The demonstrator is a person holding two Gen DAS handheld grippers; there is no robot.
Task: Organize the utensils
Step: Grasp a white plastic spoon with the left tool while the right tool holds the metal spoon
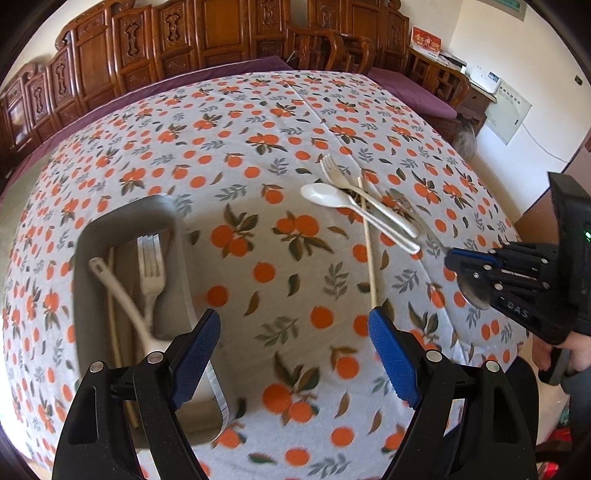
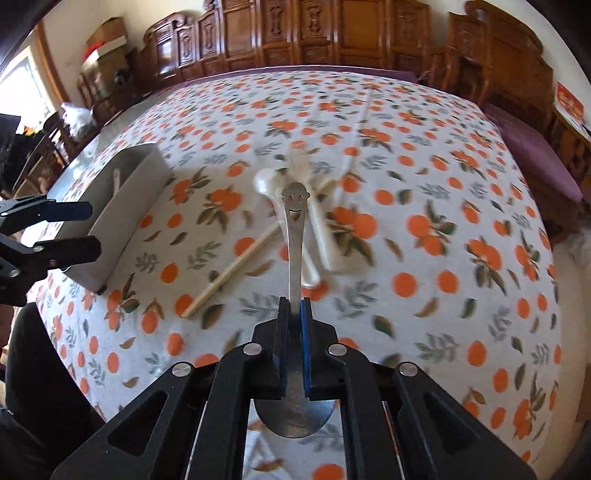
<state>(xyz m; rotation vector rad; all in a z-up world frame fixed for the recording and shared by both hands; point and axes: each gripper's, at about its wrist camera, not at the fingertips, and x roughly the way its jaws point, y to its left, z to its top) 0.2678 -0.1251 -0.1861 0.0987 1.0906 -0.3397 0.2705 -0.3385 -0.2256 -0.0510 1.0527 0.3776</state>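
Note:
My right gripper [image 2: 294,308] is shut on a metal spoon [image 2: 294,240] with a smiling face cut in its handle end; the bowl sits back between the fingers. It also shows in the left wrist view [image 1: 452,258] at the right, above the table. My left gripper [image 1: 293,347] is open and empty, just right of a grey tray [image 1: 166,214] that holds a fork [image 1: 151,266], a white spoon [image 1: 118,295] and chopsticks. On the cloth lie a white spoon [image 1: 325,195], a white fork [image 1: 334,171] and a chopstick [image 1: 369,240].
The table wears a white cloth with an orange print [image 1: 266,273]. Carved wooden chairs [image 1: 221,33] line the far side. The grey tray also shows at the left of the right wrist view [image 2: 125,199], with my left gripper [image 2: 74,229] beside it.

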